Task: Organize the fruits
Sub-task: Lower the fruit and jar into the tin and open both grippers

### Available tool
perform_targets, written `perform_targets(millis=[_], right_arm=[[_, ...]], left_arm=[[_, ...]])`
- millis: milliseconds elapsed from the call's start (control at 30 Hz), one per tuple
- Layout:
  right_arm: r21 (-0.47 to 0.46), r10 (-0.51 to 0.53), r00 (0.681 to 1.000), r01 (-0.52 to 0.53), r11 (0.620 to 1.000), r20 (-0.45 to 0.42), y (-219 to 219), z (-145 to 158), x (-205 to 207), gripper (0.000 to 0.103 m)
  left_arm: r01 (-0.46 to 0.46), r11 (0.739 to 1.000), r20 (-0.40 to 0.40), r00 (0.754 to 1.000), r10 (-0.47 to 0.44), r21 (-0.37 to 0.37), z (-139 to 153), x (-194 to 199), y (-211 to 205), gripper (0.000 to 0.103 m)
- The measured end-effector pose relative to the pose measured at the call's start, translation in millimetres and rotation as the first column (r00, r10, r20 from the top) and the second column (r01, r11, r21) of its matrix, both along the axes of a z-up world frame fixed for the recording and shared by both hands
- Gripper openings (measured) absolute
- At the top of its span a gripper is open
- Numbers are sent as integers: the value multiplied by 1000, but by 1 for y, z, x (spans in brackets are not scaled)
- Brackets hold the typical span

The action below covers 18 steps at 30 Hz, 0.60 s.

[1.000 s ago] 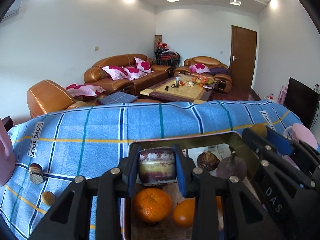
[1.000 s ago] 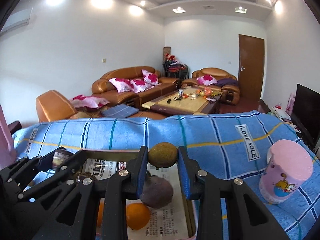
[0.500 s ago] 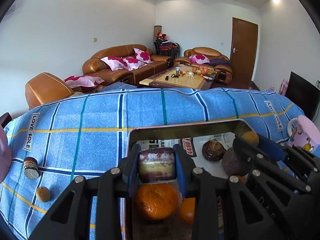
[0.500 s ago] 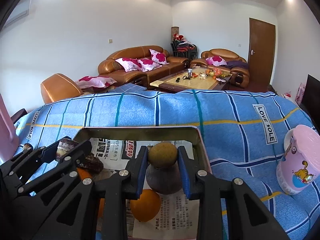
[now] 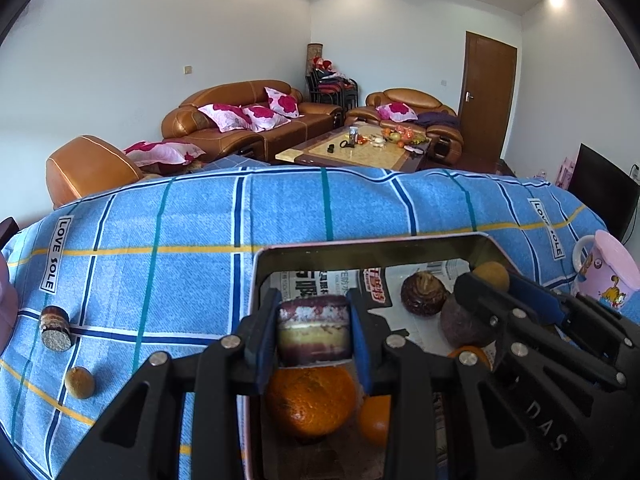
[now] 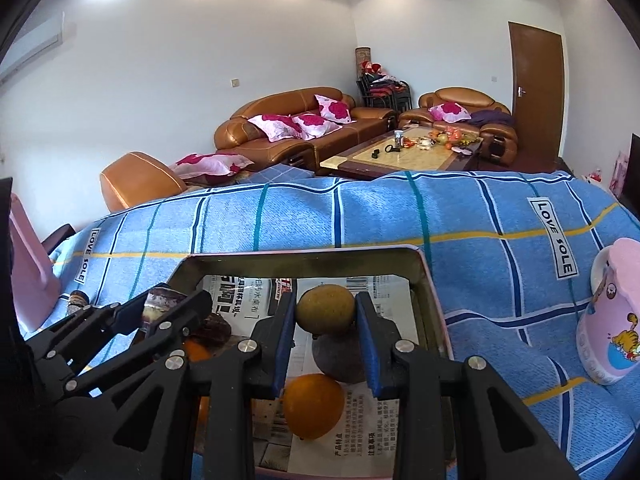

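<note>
A: Two grippers, and each has something pinched. The left gripper (image 5: 313, 330) has its blue pads pressed on a short purple-and-cream cut cane piece (image 5: 313, 330). The right gripper (image 6: 326, 316) is clamped on a small round greenish-brown fruit (image 6: 326, 310).

B: Why hold them up like that?

A: My guess is that both are carried over the shallow metal tray lined with newspaper (image 5: 372, 246) so they can be set down inside with the rest. Both hang above the tray's inside, not touching the paper as far as I can tell.

B: Which way does the cane piece lie?

A: Its curved side faces the camera with the bands level, so its long axis looks upright and the pads grip its curved sides. The round fruit has no axis to speak of.

B: And beyond the grippers?

A: Below the left one sits a mottled orange mandarin (image 5: 310, 400), then a second orange fruit (image 5: 374, 420). Toward the tray's far right corner there is a dark ridged brown fruit (image 5: 423, 294) and a dull purple round fruit (image 5: 466, 326).

B: Anything outside the tray?

A: Yes, near the left edge of the bench, on the blue checked cloth (image 5: 192, 268): another cut cane piece (image 5: 56, 328) and a small brown round fruit (image 5: 80, 382). A pink cartoon mug (image 6: 610, 320) stands near the right edge.
</note>
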State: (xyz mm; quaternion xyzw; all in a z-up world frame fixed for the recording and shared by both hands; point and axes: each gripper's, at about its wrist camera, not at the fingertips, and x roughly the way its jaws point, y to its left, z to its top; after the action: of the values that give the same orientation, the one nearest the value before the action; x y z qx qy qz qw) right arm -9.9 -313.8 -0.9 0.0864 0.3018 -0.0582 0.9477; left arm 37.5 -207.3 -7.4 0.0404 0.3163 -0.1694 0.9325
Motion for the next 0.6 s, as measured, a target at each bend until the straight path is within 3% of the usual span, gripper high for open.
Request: perform_targets(millis=[200, 367, 400, 433, 467, 500, 533, 567, 600], right_arm=[[62, 28, 1000, -28, 998, 6, -1, 1, 0, 33], [140, 34, 999, -36, 990, 17, -9, 0, -1, 33], [163, 34, 999, -37, 986, 20, -11, -1, -1, 33], [196, 36, 999, -41, 980, 27, -15, -1, -2, 33], [238, 42, 998, -51, 970, 41, -20, -1, -3, 37], [267, 43, 998, -56, 962, 53, -22, 0, -5, 39], [289, 36, 997, -55, 956, 70, -25, 2, -8, 48], [303, 27, 995, -55, 951, 93, -28, 4, -11, 58], [306, 15, 993, -49, 951, 113, -29, 7, -14, 60]], left_arm=[[-28, 1000, -1, 1000, 28, -14, 0, 0, 7, 36], [-31, 999, 12, 999, 31, -24, 1, -5, 8, 43], [-35, 999, 14, 999, 36, -24, 2, -6, 8, 50], [-41, 999, 15, 999, 41, -19, 3, -7, 9, 70], [-46, 999, 22, 999, 46, -14, 4, -9, 9, 78], [-54, 998, 36, 998, 54, -12, 5, -11, 10, 86], [-55, 998, 49, 997, 56, -17, 7, -13, 11, 91], [-49, 998, 64, 997, 51, -27, 11, -17, 11, 94], [-46, 998, 74, 996, 49, -33, 14, -19, 12, 98]])
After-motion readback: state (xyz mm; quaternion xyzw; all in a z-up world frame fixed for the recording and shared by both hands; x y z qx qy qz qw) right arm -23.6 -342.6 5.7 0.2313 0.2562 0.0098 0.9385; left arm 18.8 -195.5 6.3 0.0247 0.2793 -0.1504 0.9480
